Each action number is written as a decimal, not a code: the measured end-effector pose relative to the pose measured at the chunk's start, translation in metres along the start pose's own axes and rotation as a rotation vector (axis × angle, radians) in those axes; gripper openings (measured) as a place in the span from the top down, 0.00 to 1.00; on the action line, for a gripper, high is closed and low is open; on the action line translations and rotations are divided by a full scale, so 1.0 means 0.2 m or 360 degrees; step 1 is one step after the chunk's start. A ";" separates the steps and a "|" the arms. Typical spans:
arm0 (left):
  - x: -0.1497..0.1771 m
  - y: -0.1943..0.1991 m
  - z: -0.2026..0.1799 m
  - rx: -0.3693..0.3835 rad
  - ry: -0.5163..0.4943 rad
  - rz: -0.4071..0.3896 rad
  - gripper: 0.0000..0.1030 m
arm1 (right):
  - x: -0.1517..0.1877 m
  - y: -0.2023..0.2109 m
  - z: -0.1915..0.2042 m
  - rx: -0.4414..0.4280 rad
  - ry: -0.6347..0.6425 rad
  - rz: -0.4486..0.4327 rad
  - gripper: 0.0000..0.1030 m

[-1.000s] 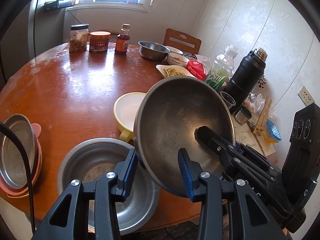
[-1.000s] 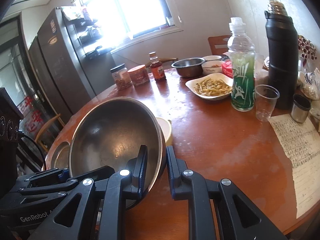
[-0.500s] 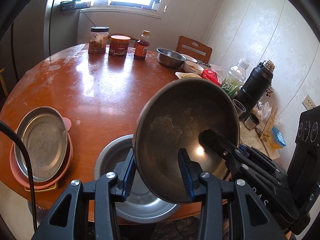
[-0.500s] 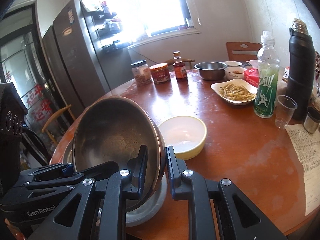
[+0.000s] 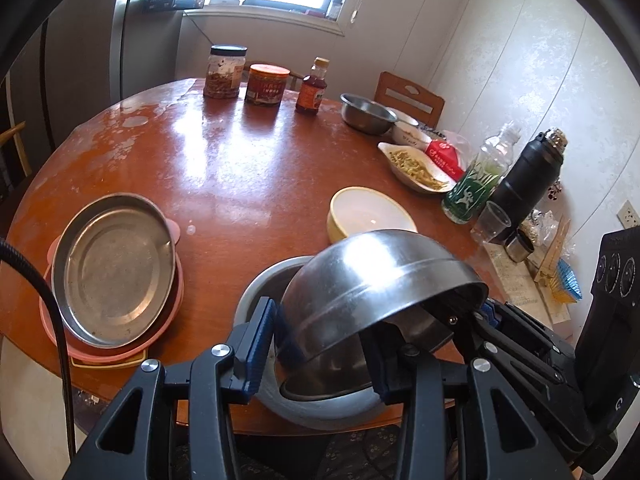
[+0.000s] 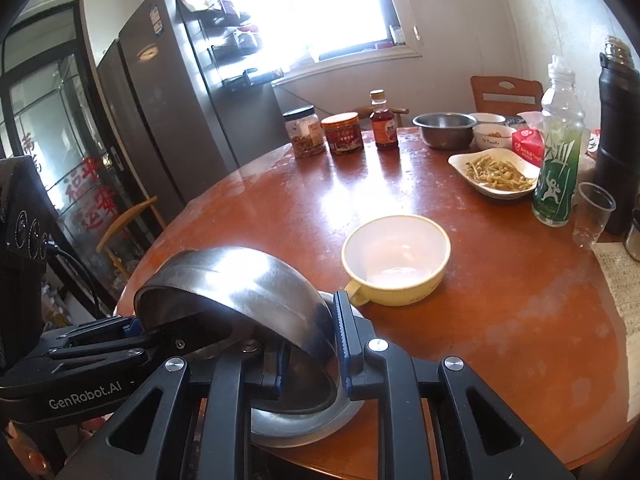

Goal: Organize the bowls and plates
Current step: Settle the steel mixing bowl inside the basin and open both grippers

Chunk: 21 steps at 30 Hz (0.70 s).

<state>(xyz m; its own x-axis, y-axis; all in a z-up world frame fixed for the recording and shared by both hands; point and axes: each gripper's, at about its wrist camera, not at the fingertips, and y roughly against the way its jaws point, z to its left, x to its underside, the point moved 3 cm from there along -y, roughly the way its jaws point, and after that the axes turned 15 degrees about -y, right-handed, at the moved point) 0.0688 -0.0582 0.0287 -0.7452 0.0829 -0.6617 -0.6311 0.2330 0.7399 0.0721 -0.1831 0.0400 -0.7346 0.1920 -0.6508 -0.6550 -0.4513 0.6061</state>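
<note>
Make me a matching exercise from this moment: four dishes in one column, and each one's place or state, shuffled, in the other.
Things:
1. large stainless steel bowl
2. pale yellow round bowl with a handle
3. flat round metal plate
4. white oval dish

States:
A. holds pale food strips
B. lies on a pink plate
C. tilted mouth-down over a grey metal basin
D. stands empty on the brown round table

Pairs: 1-C, 2-D, 3-B, 4-A

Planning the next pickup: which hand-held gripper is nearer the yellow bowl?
Right. The right hand-held gripper sits just short of the yellow bowl; the left hand-held gripper is farther, across the steel bowl.
</note>
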 end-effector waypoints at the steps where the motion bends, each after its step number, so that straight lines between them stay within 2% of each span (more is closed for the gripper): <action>1: 0.01 -0.01 0.01 -0.0005 0.0005 0.0014 0.59 | 0.01 -0.03 0.00 0.0010 -0.0009 0.0021 0.81; 6: 0.03 -0.01 0.04 0.0022 0.0034 0.0054 0.59 | 0.03 -0.06 -0.01 -0.0031 -0.0040 0.0084 0.80; 13: 0.04 0.05 0.03 0.0048 -0.0014 0.0074 0.59 | 0.05 -0.01 -0.01 -0.0074 -0.0051 0.0162 0.79; 21: 0.06 -0.09 0.05 0.0022 0.0010 0.0163 0.59 | 0.10 -0.11 -0.06 -0.0019 -0.0097 0.0243 0.80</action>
<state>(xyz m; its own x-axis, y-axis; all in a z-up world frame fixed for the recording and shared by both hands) 0.0735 -0.0517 0.0053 -0.8070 0.1011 -0.5818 -0.5485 0.2370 0.8019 0.0739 -0.1795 0.0090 -0.8352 0.1726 -0.5222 -0.5328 -0.4895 0.6903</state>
